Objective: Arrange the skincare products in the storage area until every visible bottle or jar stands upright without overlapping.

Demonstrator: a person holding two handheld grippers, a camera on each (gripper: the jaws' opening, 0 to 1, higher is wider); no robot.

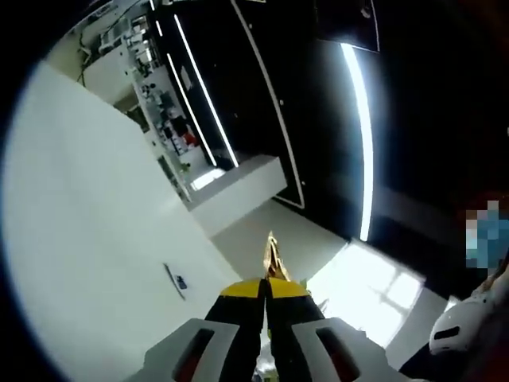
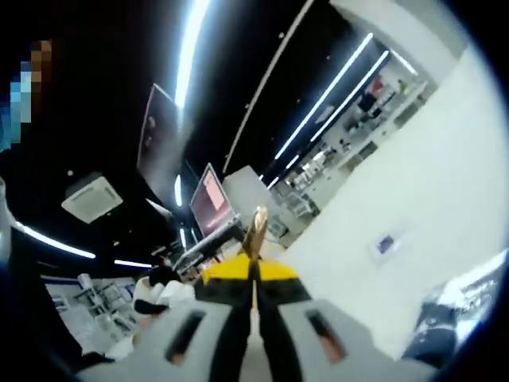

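— How did the left tool (image 1: 270, 253) stand?
— Jaws pressed together, tips meeting, nothing between them; it pointed up at a dark ceiling with light strips (image 1: 359, 127) beside a white wall (image 1: 87, 239).
— And the right tool (image 2: 256, 225)?
— Clenched too, gripping nothing, aimed toward a red-lit monitor (image 2: 210, 199). No skincare products were in sight.

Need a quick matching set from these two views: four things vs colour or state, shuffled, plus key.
Things:
1. left gripper
2. ceiling
3. wall
4. screen

Colour or state:
a. white
b. pinkish glow
c. shut
d. black

Pairs: 1-c, 2-d, 3-a, 4-b
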